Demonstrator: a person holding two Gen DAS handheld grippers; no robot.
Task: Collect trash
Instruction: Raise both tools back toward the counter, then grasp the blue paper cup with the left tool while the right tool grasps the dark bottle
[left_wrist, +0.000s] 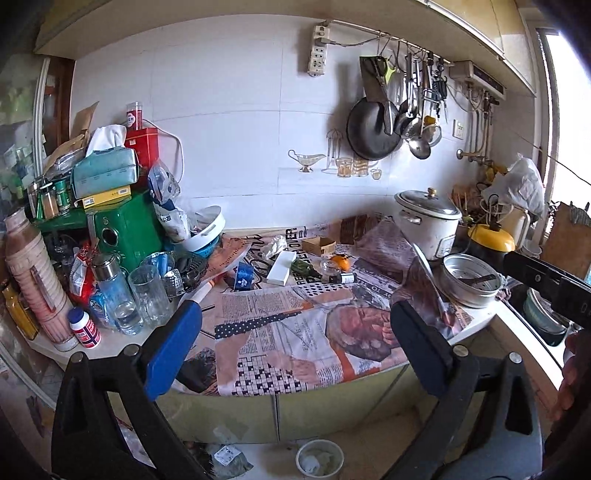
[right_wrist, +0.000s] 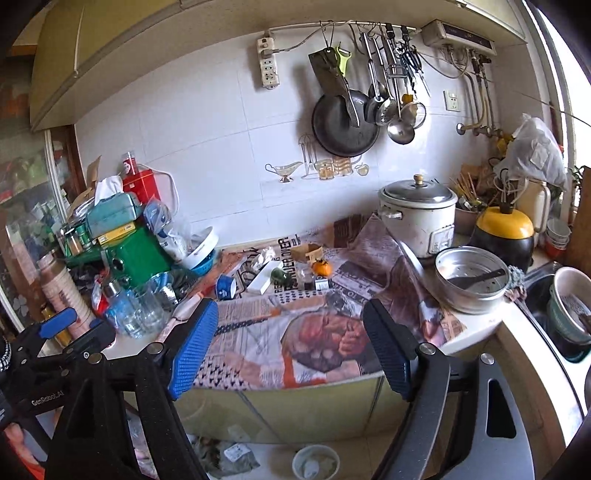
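A crumpled white tissue (left_wrist: 274, 244) lies at twelve o'clock on the newspaper-covered counter (left_wrist: 295, 325), well beyond the left gripper (left_wrist: 295, 343) and right gripper (right_wrist: 291, 347), both gaping wide and empty, above the floor bin (left_wrist: 320, 457).

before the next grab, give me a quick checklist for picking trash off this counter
1. Left tool open and empty: ok.
2. Right tool open and empty: ok.
3. Crumpled white tissue on the newspaper-covered counter in view and unobstructed: ok.
4. Small open cardboard box empty and truly trash: cannot tell.
5. Round white bin on the floor below the counter has room: ok.
6. Fragile clear drinking glass at the counter's left edge is clear of the path to the tissue: ok.
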